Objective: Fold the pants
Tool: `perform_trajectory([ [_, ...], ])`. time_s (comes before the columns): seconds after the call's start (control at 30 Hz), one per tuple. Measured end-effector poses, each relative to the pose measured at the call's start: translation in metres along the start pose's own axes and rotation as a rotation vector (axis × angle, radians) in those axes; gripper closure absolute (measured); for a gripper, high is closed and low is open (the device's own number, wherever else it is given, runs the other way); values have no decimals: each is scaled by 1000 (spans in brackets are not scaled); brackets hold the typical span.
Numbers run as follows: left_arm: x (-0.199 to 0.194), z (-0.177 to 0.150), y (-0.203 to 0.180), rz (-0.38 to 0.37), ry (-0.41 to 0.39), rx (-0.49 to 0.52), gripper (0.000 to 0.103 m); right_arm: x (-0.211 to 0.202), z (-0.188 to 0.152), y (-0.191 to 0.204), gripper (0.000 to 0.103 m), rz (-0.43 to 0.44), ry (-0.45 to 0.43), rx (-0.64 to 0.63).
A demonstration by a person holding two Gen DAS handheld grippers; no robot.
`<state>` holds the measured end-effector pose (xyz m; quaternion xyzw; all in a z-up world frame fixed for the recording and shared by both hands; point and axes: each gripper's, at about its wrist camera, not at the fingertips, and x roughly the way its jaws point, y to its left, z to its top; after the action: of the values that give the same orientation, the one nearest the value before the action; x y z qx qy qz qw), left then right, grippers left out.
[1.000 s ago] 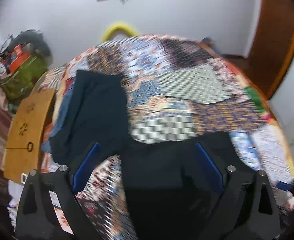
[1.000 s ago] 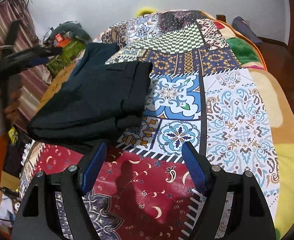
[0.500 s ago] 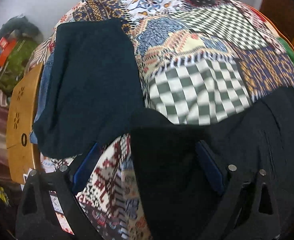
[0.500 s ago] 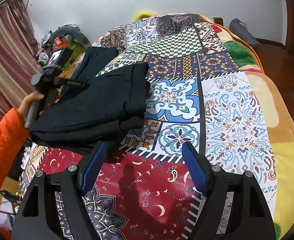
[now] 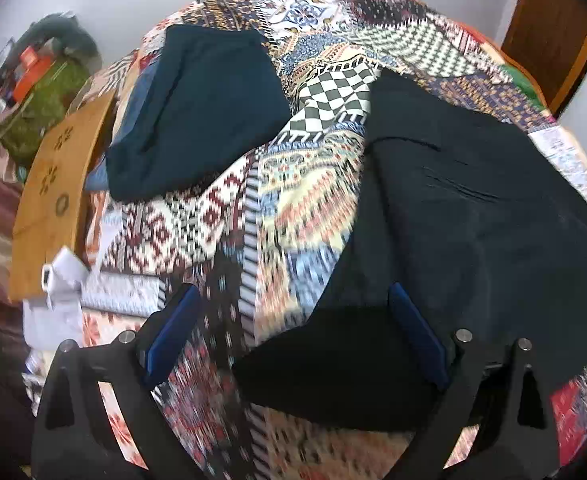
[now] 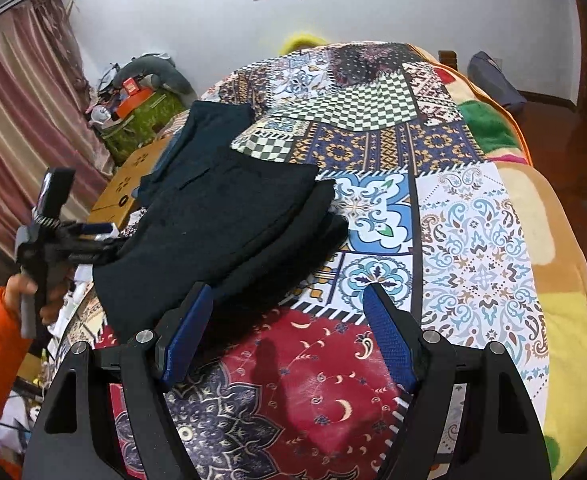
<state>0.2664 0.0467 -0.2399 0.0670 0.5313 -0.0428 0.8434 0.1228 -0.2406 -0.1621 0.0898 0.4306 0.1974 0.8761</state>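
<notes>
While the right gripper point(image 6: 287, 330) hangs spread and empty over the patchwork bedspread point(image 6: 481, 248), the folded black pants point(image 6: 229, 232) lie just beyond its left finger. At the pile's near left corner, the left gripper point(image 5: 293, 332) is spread too, a fold of pants point(image 5: 453, 216) by its right pad. A second dark folded garment point(image 5: 205, 108) lies farther left.

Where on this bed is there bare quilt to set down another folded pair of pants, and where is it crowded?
Free: the quilt right of the black pants, out to the yellow blanket, and the checked patches beyond them. Also the red patch under the open right gripper. Crowded: the left edge, where the teal folded garment, pants and left gripper bunch.
</notes>
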Motion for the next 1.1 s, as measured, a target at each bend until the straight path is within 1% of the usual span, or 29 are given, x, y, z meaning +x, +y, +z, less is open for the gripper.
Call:
perform_trajectory([
  [0.17, -16, -19, 3, -48, -22, -112, 7, -2, 2, 2, 28, -32, -8, -15],
  [0.23, -20, -25, 4, -83, -26, -147, 7, -3, 3, 0, 28, -36, -13, -9],
  [0.33, -26, -31, 2, -135, -29, -151, 7, -6, 5, -2, 28, -56, -23, -24],
  [0.43, -33, -28, -1, -118, -42, -116, 7, -7, 11, -2, 28, -63, -35, -37],
  [0.57, -43, -14, -2, -97, -75, -69, 7, 0, 21, -1, 28, -56, -36, -73],
  [0.63, -47, 0, -1, -70, -103, -53, 7, 7, 29, 0, 28, -49, -31, -87],
  [0.7, -48, 14, 2, -59, -123, -47, 7, 15, 38, 0, 28, -36, -22, -95],
  [0.8, -45, 40, 2, -60, -152, -29, 7, 30, 52, 1, 28, -9, -18, -112],
  [0.93, -28, 75, -2, -80, -153, -2, 7, 56, 67, 1, 30, 22, 15, -105],
  [1.0, -17, 87, -7, -108, -140, 9, 9, 68, 72, 1, 39, 38, 38, -108],
  [1.03, -13, 91, -9, -121, -133, 14, 14, 76, 75, 1, 42, 44, 53, -110],
  [1.07, -6, 97, -11, -136, -121, 22, 21, 85, 78, 0, 48, 47, 72, -112],
  [1.1, 2, 102, -14, -150, -102, 34, 24, 90, 80, -1, 54, 50, 84, -113],
])
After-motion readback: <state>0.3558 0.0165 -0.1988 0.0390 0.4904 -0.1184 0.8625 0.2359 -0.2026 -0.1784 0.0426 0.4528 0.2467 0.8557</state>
